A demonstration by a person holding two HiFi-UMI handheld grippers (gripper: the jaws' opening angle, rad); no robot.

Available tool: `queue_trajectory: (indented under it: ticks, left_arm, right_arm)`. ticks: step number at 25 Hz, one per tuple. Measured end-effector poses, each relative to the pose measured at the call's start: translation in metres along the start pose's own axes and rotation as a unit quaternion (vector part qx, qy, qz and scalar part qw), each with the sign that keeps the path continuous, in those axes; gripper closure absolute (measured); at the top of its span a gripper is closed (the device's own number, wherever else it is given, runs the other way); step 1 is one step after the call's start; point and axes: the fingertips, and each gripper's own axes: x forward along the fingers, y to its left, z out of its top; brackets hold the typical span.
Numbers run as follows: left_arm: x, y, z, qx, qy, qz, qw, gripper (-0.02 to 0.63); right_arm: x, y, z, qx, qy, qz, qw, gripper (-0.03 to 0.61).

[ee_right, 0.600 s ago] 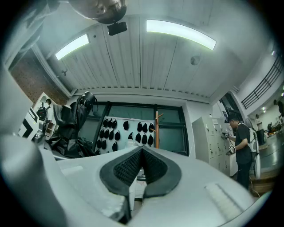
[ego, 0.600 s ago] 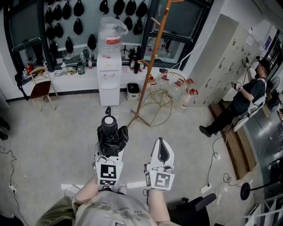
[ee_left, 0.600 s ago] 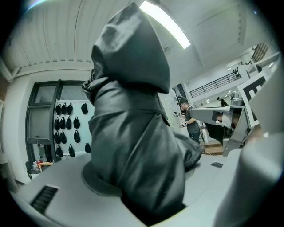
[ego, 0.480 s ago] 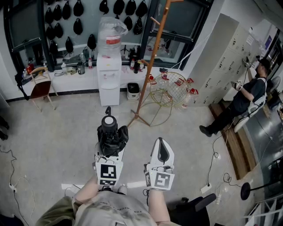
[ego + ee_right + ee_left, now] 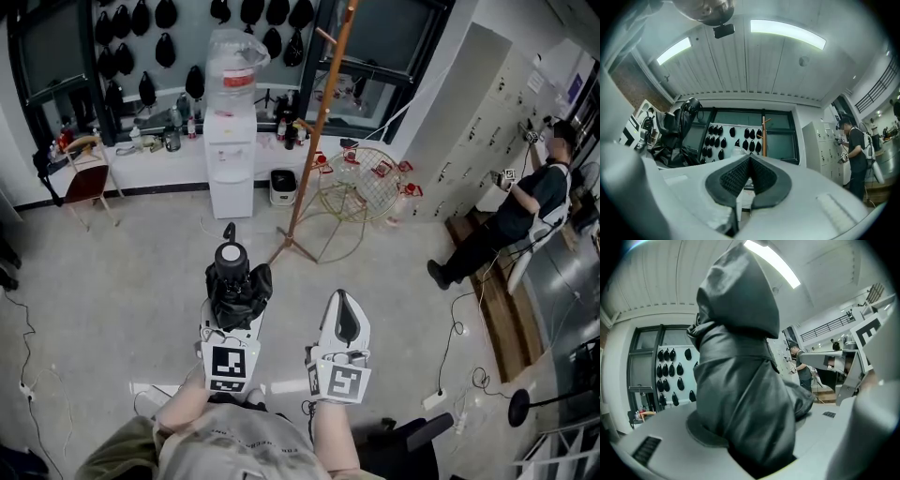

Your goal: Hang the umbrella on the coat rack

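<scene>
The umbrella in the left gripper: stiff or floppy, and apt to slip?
The umbrella looks folded short, its crumpled black fabric bulging around the left gripper, so it is probably soft outside over a stiffer core. The sheeny fabric may slide a little in the grip. The thin loop at its far end likely flops, so hooking it could be fiddly.

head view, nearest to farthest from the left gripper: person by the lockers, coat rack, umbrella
1. umbrella, clamped in the left gripper
2. coat rack, ahead and slightly right, near the window
3. person, far right by the lockers
</scene>
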Motion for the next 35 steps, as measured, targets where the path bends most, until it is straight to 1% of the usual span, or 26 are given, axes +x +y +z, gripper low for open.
queue_trajectory:
  ticks: [2, 4, 5, 6, 8, 9, 12, 13, 14, 19, 25, 28, 30, 32, 35]
  left_arm:
    - [0.002, -0.004, 0.0, 0.0, 0.0, 0.0, 1.0, 0.364]
    - [0.006, -0.009, 0.001, 0.001, 0.002, -0.001, 1.0, 0.364]
    - [0.008, -0.01, 0.002, 0.003, 0.003, -0.001, 1.0, 0.364]
    - [0.01, -0.011, 0.003, 0.005, 0.004, -0.001, 1.0, 0.364]
    - [0.012, -0.012, 0.003, 0.006, 0.006, -0.002, 1.0, 0.364]
    - [0.013, -0.012, 0.002, 0.005, 0.007, -0.003, 1.0, 0.364]
    - [0.014, -0.011, -0.001, 0.007, 0.008, -0.007, 0.9999, 0.364]
    - [0.017, -0.011, -0.002, 0.008, 0.009, -0.009, 0.9999, 0.364]
    - [0.02, -0.012, -0.004, 0.01, 0.01, -0.01, 0.9999, 0.364]
    - [0.041, -0.016, -0.008, 0.012, 0.015, -0.022, 0.9996, 0.364]
    - [0.077, -0.018, -0.013, 0.006, 0.015, -0.042, 0.999, 0.364]
    - [0.096, -0.017, -0.019, 0.009, 0.012, -0.057, 0.9983, 0.364]
    - [0.114, -0.014, -0.019, 0.01, 0.013, -0.07, 0.9974, 0.364]
    - [0.138, -0.01, -0.012, 0.008, 0.012, -0.081, 0.9966, 0.364]
    - [0.17, -0.001, -0.006, 0.008, 0.011, -0.088, 0.996, 0.364]
  right_arm:
    - [-0.002, -0.007, -0.004, 0.005, 0.001, 0.006, 1.0, 0.578]
    - [0.0, -0.015, -0.007, 0.032, 0.003, 0.017, 0.999, 0.57]
    - [0.002, -0.017, -0.008, 0.049, 0.005, 0.026, 0.998, 0.522]
    - [0.004, -0.019, -0.009, 0.064, 0.006, 0.035, 0.997, 0.449]
    - [0.006, -0.019, -0.014, 0.078, 0.012, 0.051, 0.996, 0.282]
    - [0.007, -0.019, -0.016, 0.08, 0.016, 0.055, 0.995, 0.272]
    - [0.007, -0.019, -0.021, 0.082, 0.022, 0.057, 0.995, 0.267]
    - [0.008, -0.019, -0.022, 0.083, 0.024, 0.059, 0.995, 0.227]
    - [0.01, -0.02, -0.023, 0.083, 0.025, 0.061, 0.994, 0.216]
    - [0.022, -0.028, -0.033, 0.08, 0.037, 0.06, 0.994, 0.216]
    - [0.046, -0.038, -0.042, 0.074, 0.041, 0.058, 0.995, 0.216]
    - [0.058, -0.04, -0.052, 0.072, 0.041, 0.057, 0.995, 0.216]
    - [0.074, -0.042, -0.059, 0.074, 0.044, 0.056, 0.995, 0.216]
    - [0.095, -0.048, -0.062, 0.076, 0.045, 0.056, 0.995, 0.216]
    - [0.125, -0.056, -0.065, 0.08, 0.044, 0.058, 0.994, 0.216]
